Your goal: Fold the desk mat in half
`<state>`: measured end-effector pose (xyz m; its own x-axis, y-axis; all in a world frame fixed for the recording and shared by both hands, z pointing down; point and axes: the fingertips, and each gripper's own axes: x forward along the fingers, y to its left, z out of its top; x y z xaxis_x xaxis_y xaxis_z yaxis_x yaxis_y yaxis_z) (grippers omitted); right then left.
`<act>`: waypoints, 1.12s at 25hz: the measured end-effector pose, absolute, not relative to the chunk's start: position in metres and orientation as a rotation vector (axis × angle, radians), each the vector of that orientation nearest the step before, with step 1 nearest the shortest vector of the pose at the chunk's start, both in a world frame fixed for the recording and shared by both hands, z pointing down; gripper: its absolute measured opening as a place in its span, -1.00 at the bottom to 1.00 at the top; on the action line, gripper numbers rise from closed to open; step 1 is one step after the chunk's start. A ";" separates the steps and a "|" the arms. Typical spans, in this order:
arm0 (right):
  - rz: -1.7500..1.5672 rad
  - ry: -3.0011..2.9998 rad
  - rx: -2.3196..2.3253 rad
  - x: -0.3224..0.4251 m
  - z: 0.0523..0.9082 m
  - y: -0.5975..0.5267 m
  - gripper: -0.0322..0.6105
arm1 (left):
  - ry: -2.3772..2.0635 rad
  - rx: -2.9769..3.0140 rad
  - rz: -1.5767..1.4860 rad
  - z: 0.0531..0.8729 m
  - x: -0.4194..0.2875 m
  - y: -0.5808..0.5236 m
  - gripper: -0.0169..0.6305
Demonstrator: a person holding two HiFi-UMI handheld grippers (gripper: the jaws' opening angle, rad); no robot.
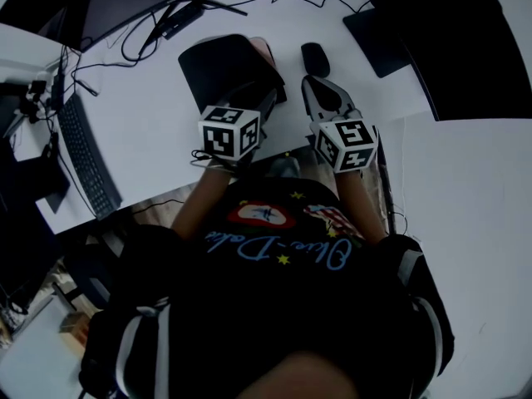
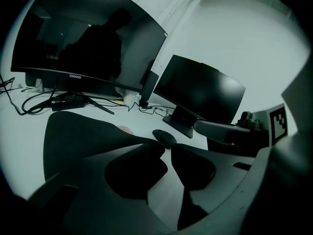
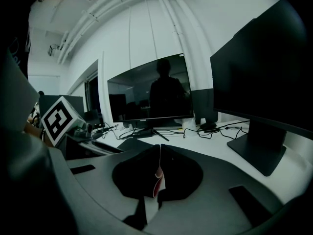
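White surface [image 1: 150, 123] carries the dark desk mat [image 1: 220, 69] near the middle of its front edge. The left gripper [image 1: 270, 96] is at the mat's front right corner, jaws apart, with only bare surface between them. The right gripper [image 1: 320, 86] is just beside the mat's right edge, jaws together. A mouse [image 1: 314, 59] lies just beyond it. A keyboard [image 1: 87, 160] lies along the left edge.

In the head view the left tongs [image 1: 266, 98] hide the mat's [image 1: 218, 66] near corner. The nearer monitor [image 3: 264, 77] runs off the right gripper view's edge.
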<state>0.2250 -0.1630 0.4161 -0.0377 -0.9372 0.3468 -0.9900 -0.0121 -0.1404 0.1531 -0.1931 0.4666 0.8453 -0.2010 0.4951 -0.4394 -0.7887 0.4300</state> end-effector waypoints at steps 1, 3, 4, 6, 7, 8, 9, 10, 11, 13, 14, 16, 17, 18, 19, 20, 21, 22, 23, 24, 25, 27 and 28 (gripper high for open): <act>0.522 -2.102 2.069 0.224 0.414 -0.165 -0.90 | -0.483 2.485 0.569 0.462 0.149 -0.195 -0.50; 0.513 -2.121 2.075 0.223 0.409 -0.169 -0.90 | -0.521 2.510 0.534 0.450 0.139 -0.200 -0.54; 0.509 -2.132 2.079 0.223 0.407 -0.171 -0.90 | -0.546 2.524 0.514 0.444 0.134 -0.204 -0.58; 0.497 -2.158 2.087 0.222 0.401 -0.175 -0.90 | -0.608 2.553 0.472 0.432 0.121 -0.212 -0.70; 0.492 -2.170 2.089 0.221 0.397 -0.178 -0.90 | -0.643 2.570 0.449 0.424 0.114 -0.217 -0.76; 0.487 -2.183 2.086 0.220 0.394 -0.181 -0.90 | -0.680 2.588 0.426 0.417 0.106 -0.221 -0.81; 0.482 -2.198 2.080 0.217 0.390 -0.184 -0.90 | -0.716 2.609 0.405 0.409 0.098 -0.225 -0.86; 0.477 -2.215 2.071 0.215 0.387 -0.187 -0.90 | -0.750 2.632 0.385 0.402 0.089 -0.229 -0.89; 0.472 -2.232 2.060 0.211 0.383 -0.190 -0.90 | -0.780 2.656 0.366 0.394 0.081 -0.232 -0.91; 0.455 -2.267 2.032 0.203 0.375 -0.196 -0.90 | -0.831 2.709 0.340 0.381 0.064 -0.235 -0.93; 0.443 -2.289 2.017 0.197 0.370 -0.199 -0.90 | -0.855 2.733 0.333 0.375 0.056 -0.237 -0.93; 0.416 -2.343 1.986 0.184 0.360 -0.205 -0.90 | -0.905 2.768 0.318 0.364 0.038 -0.239 -0.93; 0.403 -2.371 1.971 0.178 0.354 -0.208 -0.90 | -0.934 2.779 0.309 0.358 0.029 -0.241 -0.93; 0.392 -2.397 1.955 0.171 0.349 -0.211 -0.90 | -0.967 2.789 0.301 0.353 0.021 -0.242 -0.93; 0.382 -2.421 1.938 0.165 0.344 -0.213 -0.90 | -1.003 2.800 0.300 0.348 0.013 -0.243 -0.93; 0.374 -2.444 1.919 0.158 0.340 -0.214 -0.90 | -1.041 2.808 0.302 0.344 0.005 -0.244 -0.93; 0.367 -2.465 1.898 0.152 0.337 -0.215 -0.90 | -1.080 2.805 0.306 0.341 -0.002 -0.244 -0.93; 0.360 -2.484 1.876 0.145 0.335 -0.217 -0.90 | -1.117 2.790 0.311 0.339 -0.010 -0.245 -0.93; 0.354 -2.501 1.854 0.139 0.333 -0.218 -0.90 | -1.148 2.772 0.316 0.338 -0.017 -0.245 -0.93; 0.351 -2.515 1.834 0.133 0.333 -0.220 -0.90 | -1.171 2.762 0.315 0.336 -0.023 -0.245 -0.93; 0.351 -2.527 1.817 0.129 0.332 -0.221 -0.90 | -1.185 2.760 0.310 0.335 -0.028 -0.245 -0.93; 0.355 -2.540 1.793 0.121 0.333 -0.223 -0.90 | -1.202 2.751 0.295 0.335 -0.035 -0.244 -0.93; 0.356 -2.543 1.782 0.118 0.333 -0.224 -0.90 | -1.209 2.740 0.292 0.336 -0.038 -0.244 -0.93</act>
<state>0.1184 -0.2240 0.3334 -0.3495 -0.9259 0.1431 -0.9296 0.3236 -0.1764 -0.0384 -0.2440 0.3359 0.6595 -0.7160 0.2289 -0.7416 -0.6695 0.0429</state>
